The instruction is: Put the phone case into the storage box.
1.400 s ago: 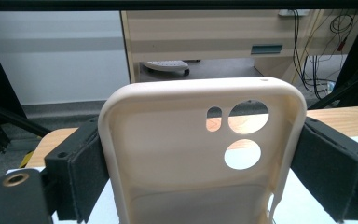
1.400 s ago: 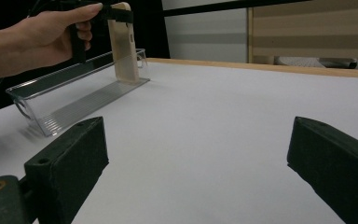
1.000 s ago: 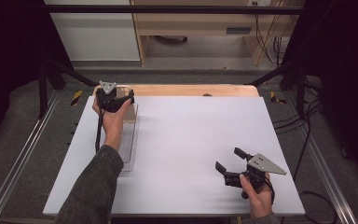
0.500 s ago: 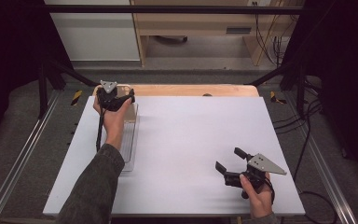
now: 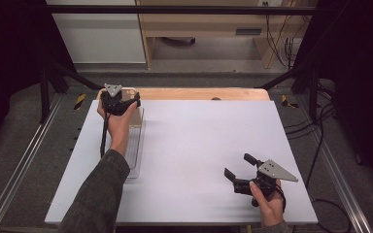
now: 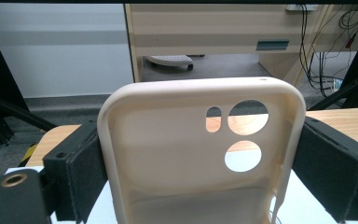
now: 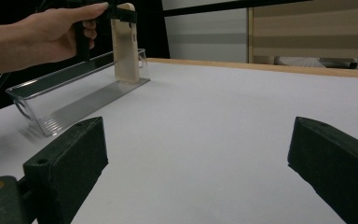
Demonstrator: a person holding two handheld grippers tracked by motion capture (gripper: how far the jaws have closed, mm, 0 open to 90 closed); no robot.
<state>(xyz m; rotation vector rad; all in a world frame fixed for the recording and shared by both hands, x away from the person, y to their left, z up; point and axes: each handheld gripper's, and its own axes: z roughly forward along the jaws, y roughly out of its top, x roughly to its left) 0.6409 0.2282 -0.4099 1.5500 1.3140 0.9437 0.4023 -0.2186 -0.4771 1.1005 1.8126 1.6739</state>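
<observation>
Phone case (image 6: 200,154): your left gripper (image 5: 120,100) has its jaws squeezed on the two sides of this cream case. You hold it standing up at the far left of the desk (image 5: 199,145). Its bottom end sits inside the far end of the long clear tray (image 7: 70,100). I see nothing else in the tray. Your right gripper (image 5: 242,167) rests at the near right of the desk. Its jaws are spread wide, with bare desk between them.
</observation>
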